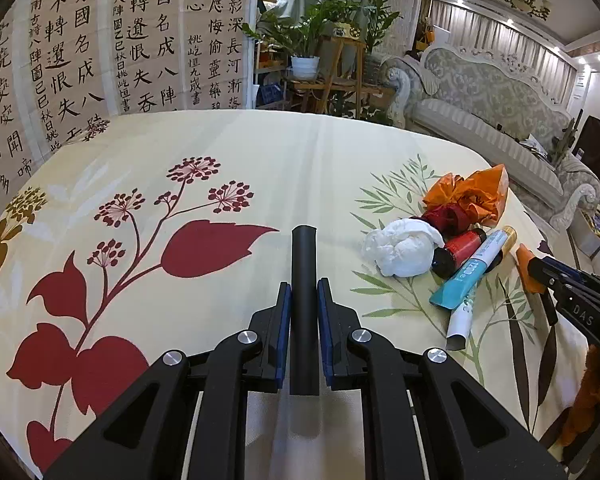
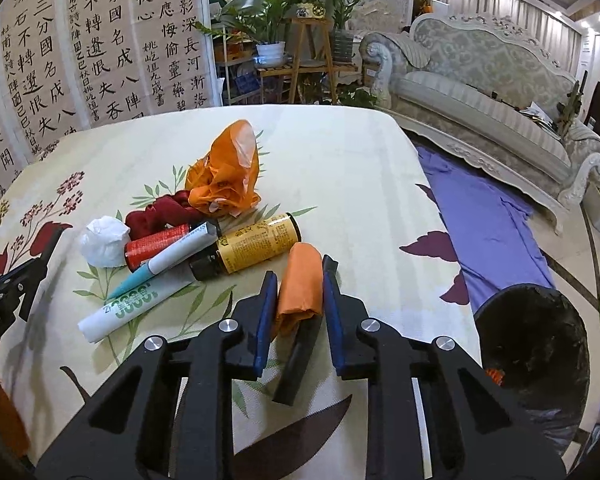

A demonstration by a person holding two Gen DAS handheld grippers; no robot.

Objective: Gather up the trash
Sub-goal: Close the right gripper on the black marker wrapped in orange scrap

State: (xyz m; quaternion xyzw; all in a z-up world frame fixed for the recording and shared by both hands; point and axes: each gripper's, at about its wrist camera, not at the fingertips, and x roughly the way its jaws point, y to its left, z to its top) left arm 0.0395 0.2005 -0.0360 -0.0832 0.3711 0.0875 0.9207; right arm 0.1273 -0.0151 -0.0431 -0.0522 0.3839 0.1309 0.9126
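Bin beside table, bag-lined.

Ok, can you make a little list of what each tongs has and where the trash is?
left tongs: shut on black tube
right tongs: shut on orange roll
trash pile: on flowery tablecloth, left of right tongs
pile holds: white wad, red bottle, yellow bottle
bin: on floor, right of table
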